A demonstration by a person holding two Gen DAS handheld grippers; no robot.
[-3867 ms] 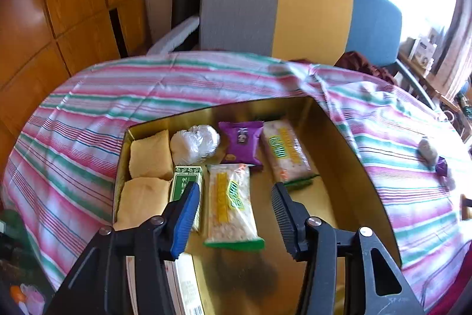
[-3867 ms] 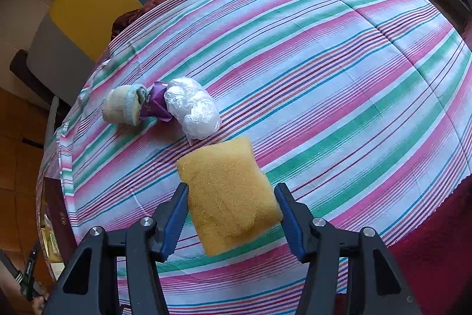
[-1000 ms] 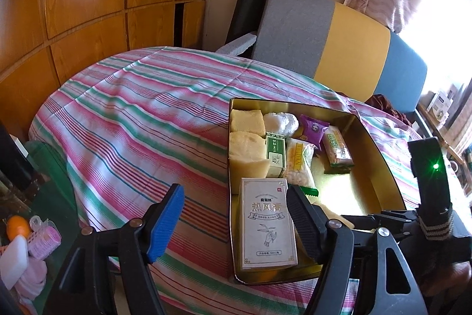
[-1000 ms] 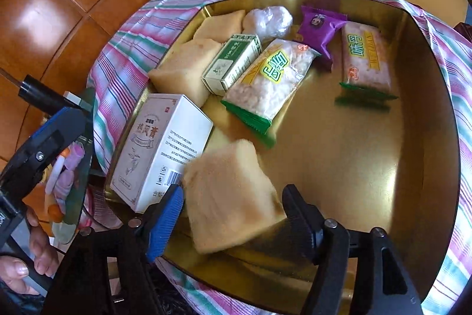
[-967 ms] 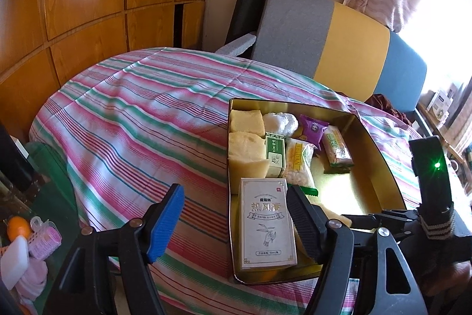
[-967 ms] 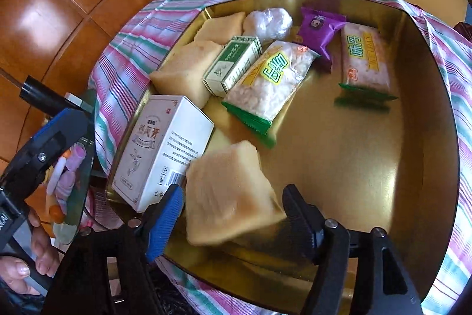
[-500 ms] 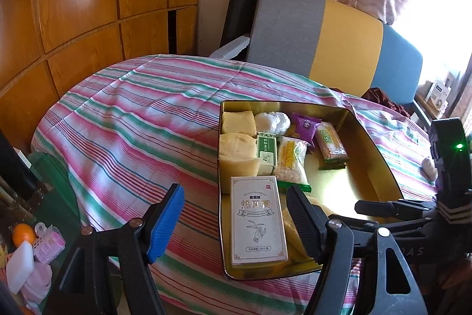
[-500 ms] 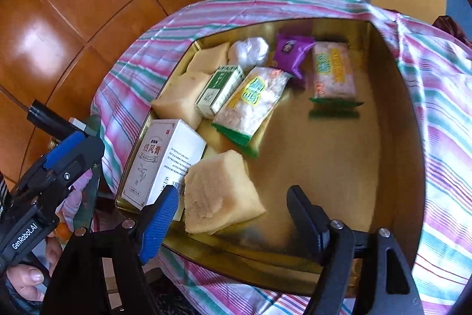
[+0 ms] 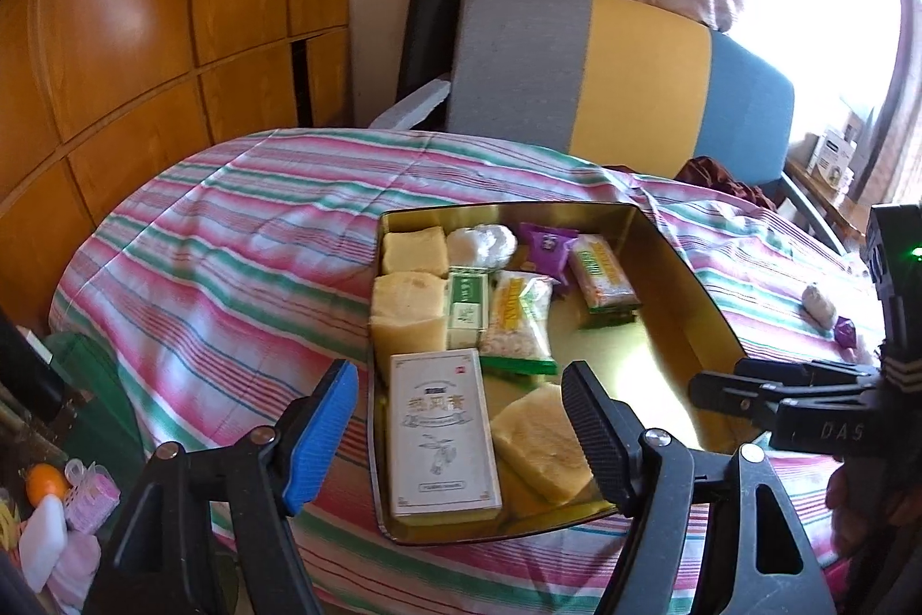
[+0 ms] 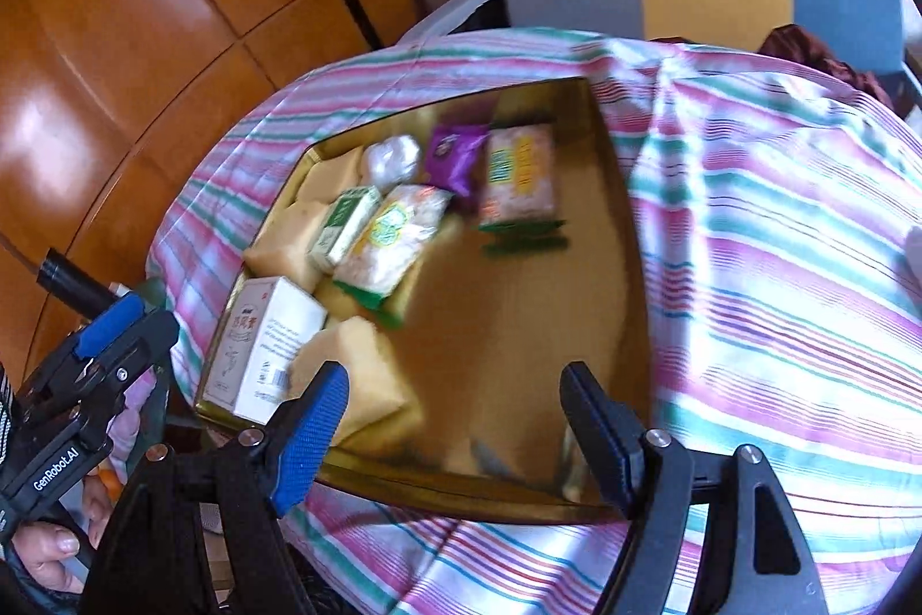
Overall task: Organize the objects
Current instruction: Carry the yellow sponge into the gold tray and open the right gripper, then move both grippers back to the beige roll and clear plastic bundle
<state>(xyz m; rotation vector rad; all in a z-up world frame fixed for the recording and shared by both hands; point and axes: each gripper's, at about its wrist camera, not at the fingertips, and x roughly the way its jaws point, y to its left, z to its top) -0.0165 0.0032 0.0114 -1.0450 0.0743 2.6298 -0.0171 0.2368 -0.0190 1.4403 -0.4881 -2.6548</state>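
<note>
Right fingers (image 10: 311,419) (spread, empty) above yellow sponge (image 10: 360,373) in gold tin (image 10: 628,269)

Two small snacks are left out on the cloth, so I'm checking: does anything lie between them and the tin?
Nothing visible does: only bare striped cloth separates the pale roll and purple candy from the tin, whose right side is free.

You had 1 gold tin (image 9: 686,269) holding 4 yellow sponge blocks (image 9: 541,442), 2 clear rice-cracker packs (image 9: 516,321), 1 purple packet (image 9: 547,249), 1 white wrapped ball (image 9: 481,243), 1 small green box (image 9: 465,306) and 1 white box (image 9: 441,439); outside it on the striped cloth (image 9: 230,240) lay 1 grey roll (image 9: 819,306) and 1 purple sweet (image 9: 845,329)
</note>
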